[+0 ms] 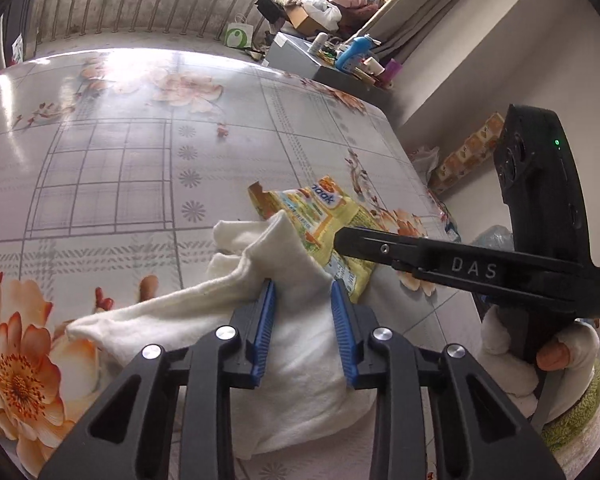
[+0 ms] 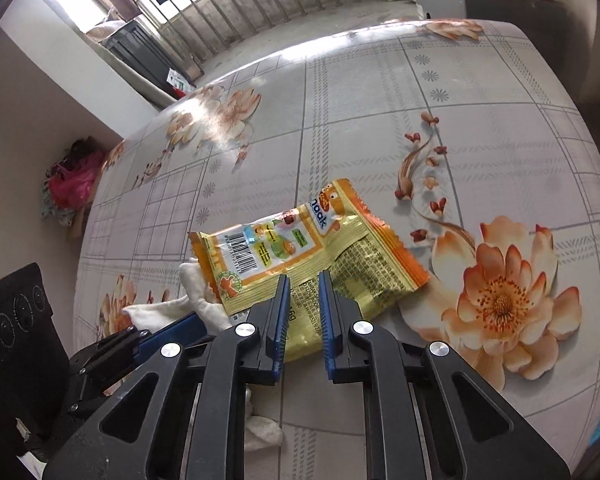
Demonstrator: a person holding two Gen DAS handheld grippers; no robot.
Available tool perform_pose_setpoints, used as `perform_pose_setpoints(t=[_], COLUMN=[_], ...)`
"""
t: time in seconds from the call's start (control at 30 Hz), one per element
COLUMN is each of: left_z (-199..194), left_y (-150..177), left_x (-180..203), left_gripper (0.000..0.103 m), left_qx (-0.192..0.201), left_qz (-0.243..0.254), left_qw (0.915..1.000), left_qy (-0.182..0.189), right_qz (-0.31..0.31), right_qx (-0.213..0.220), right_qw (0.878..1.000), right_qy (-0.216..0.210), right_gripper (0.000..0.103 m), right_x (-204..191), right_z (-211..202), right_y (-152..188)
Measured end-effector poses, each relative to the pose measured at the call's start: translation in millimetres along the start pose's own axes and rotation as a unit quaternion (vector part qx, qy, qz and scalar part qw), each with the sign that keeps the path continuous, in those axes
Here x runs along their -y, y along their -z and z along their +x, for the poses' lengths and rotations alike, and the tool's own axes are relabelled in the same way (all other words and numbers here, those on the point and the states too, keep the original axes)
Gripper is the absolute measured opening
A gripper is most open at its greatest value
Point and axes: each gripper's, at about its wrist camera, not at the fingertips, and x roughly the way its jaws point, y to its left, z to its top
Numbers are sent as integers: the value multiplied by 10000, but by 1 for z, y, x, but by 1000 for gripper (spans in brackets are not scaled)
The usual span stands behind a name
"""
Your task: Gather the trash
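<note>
A yellow and orange snack wrapper (image 2: pixel 300 256) lies flat on the flowered tablecloth (image 2: pixel 419 92); it also shows in the left wrist view (image 1: pixel 323 220). A white cloth (image 1: pixel 284 320) lies crumpled beside it, touching its near edge, and shows in the right wrist view (image 2: pixel 196 300) too. My left gripper (image 1: pixel 303 284) is open with its blue pads on either side of a fold of the cloth. My right gripper (image 2: pixel 303 278) is open a little, its tips over the wrapper's near edge. In the left wrist view the right gripper's fingertips (image 1: pixel 347 240) rest on the wrapper.
The table's right edge (image 1: pixel 415 160) drops to a floor with boxes and bags. A grey cabinet (image 1: pixel 300 56) with bottles stands beyond the far corner. A railing (image 1: pixel 140 0) runs along the back. A pink bag (image 2: pixel 68 184) lies on the floor at the left.
</note>
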Motion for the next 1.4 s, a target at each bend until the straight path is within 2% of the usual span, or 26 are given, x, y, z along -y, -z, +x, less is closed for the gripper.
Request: perform_pose_setpoints(t=[0.17,0.27,0.4,0.7,0.87,1.07,1.2,1.27,1.4], left_z=[4,5,5,-12,-24,-30,-48,-56,-61], left_y=[15,31,57,109,123,118,119,118,114], left_x=[20,40,67,96,91,102,100,93,78], left_gripper=[26,26,26,26,26,28,34,35,35], left_qx=[-259,-455,-665,-1164,-1189,-987,-827,-734,-628], left_qz=[147,430,846,1271,1278,1462,1494,1423,1169], left_qw=[9991,9968,9920,9782,9771,9781,9793,9818,9875], left_qy=[299,490,658,1155,1220,1103,1085,1026,847], right_qz=[254,362,527,1114,1444,1452,1301,1048,629], right_qx=[-156,-191,-164,-159,-76,187,510,672,836], right_qw=[9991,9981,9975,9911,9861,9866,9879,9907,9944], right_qy=[-316,-454,-440,-716,-823,-717,-668,-541,139], right_gripper=[6,4,2,2,2,2,11,22,34], right_x=[11,16,23,43,60,63,47,33,17], right_z=[-14,-24,-43,-81,-96,-111,-118,-117,-112], right_y=[29,52,84,153,174,174,172,168,168])
